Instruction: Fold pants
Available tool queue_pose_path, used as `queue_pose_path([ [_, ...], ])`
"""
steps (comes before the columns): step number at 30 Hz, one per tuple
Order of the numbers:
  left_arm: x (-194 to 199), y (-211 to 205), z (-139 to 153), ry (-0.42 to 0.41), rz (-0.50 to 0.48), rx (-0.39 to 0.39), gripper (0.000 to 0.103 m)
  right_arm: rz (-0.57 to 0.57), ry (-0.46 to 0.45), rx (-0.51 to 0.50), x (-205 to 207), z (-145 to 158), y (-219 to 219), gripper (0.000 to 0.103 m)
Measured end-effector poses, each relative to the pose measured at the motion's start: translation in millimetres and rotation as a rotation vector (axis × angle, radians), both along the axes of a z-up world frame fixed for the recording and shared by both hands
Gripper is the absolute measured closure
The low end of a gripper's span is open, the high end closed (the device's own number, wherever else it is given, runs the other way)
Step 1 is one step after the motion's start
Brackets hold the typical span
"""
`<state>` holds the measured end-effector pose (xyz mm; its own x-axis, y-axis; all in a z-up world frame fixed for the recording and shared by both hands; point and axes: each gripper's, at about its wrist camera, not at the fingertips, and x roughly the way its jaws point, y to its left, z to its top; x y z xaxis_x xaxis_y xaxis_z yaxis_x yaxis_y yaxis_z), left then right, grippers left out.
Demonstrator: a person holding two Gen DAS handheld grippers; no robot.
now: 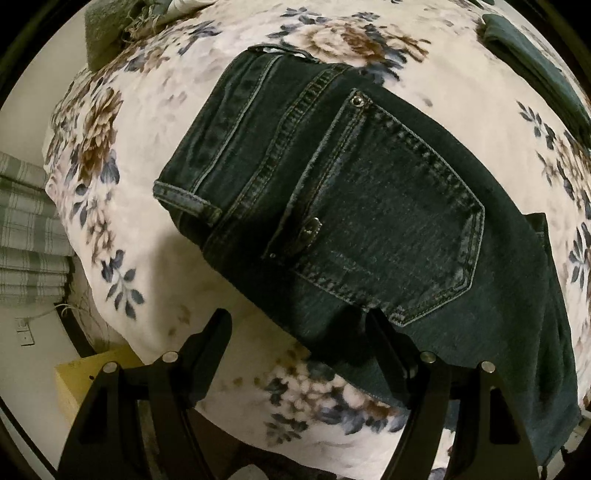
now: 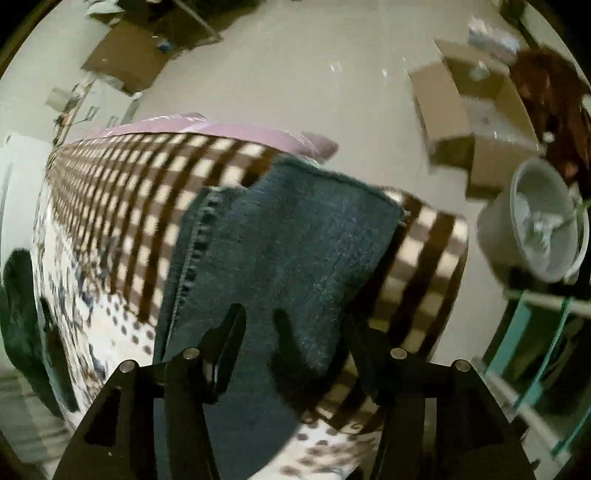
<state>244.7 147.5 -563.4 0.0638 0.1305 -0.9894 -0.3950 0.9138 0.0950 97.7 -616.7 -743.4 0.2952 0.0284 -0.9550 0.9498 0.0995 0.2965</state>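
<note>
Dark denim pants (image 1: 332,192) lie flat on the floral bedspread (image 1: 122,206), back pocket (image 1: 391,221) up, waistband at the upper left. My left gripper (image 1: 299,325) is open just above the pants' near edge; its right finger overlaps the denim, its left finger is over the bedspread. In the right wrist view a pant leg end (image 2: 280,251) lies over a brown checked blanket (image 2: 140,192) near the bed's edge. My right gripper (image 2: 295,325) is open right over this leg end, holding nothing.
A dark green folded cloth (image 1: 535,62) lies at the far right of the bed, another green cloth (image 1: 103,33) at the far left. Off the bed: cardboard boxes (image 2: 469,122), a grey bucket (image 2: 535,221), a glass shelf (image 2: 535,332), pale floor (image 2: 295,74).
</note>
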Motion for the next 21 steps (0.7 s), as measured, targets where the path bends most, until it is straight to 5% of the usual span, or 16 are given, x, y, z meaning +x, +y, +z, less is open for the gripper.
queue_pose_path([
  [5,-2,-13,8,-0.016,-0.050,0.011,0.029,-0.082,0.015,-0.096,1,3,-14,0.045],
  [7,-1,-20,10,-0.027,-0.072,0.016,0.029,-0.023,0.057,-0.132,16,5,-23,0.045],
  [10,0,-32,11,-0.029,-0.090,0.003,0.029,0.087,0.135,-0.171,32,-2,-43,0.028],
  [14,1,-45,13,-0.038,-0.110,-0.012,0.029,0.234,0.179,-0.228,53,-12,-56,0.028],
  [16,2,-51,13,-0.041,-0.125,-0.007,0.029,0.325,0.172,-0.172,67,-23,-55,0.029],
  [17,2,-53,13,-0.042,-0.132,-0.007,0.029,0.350,0.182,-0.183,70,-23,-53,0.034],
  [19,3,-55,12,-0.042,-0.140,-0.006,0.029,0.396,0.215,-0.255,76,-14,-43,0.102],
  [21,3,-54,12,-0.042,-0.141,-0.006,0.029,0.413,0.196,-0.335,77,2,-34,0.103],
])
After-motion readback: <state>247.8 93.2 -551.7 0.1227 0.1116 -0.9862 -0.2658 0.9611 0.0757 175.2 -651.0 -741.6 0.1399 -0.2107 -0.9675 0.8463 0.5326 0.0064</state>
